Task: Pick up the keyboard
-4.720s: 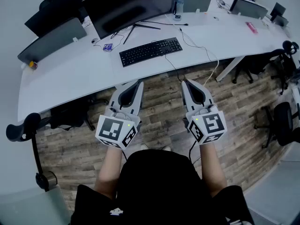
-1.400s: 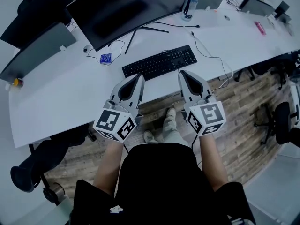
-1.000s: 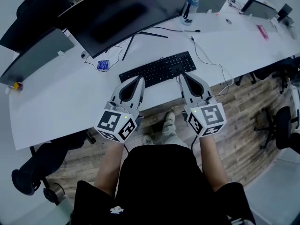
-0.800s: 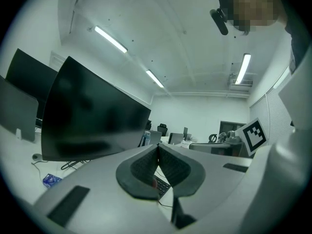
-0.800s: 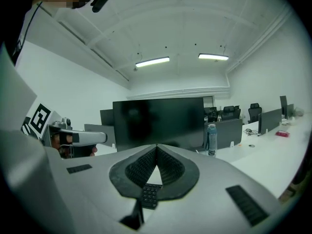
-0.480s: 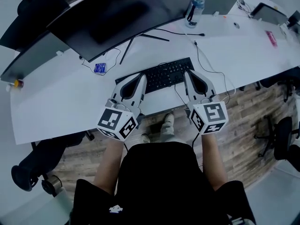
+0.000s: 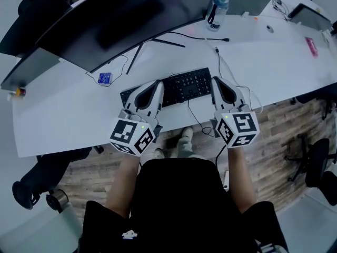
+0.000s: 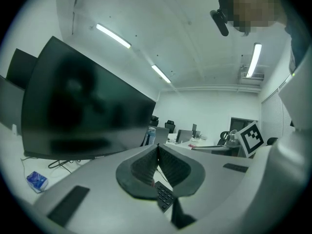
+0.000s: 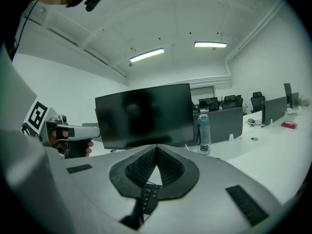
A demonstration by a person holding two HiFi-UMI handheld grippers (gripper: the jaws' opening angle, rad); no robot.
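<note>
Head view: the black rectangular keyboard [image 7: 184,86] lies flat on the white curved desk [image 7: 68,115], near its front edge. The left gripper [image 7: 157,83] is over the keyboard's left part and the right gripper [image 7: 215,80] is at its right end. Both have jaws pressed together and hold nothing. Likely best: open both first, pinch opposite short ends, lift level, and mind the thin black cable [image 7: 195,118].

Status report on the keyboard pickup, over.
Both shut, empty: left gripper and right gripper over the keyboard ends. Flat on desk. A cable hangs off the front edge between them.
</note>
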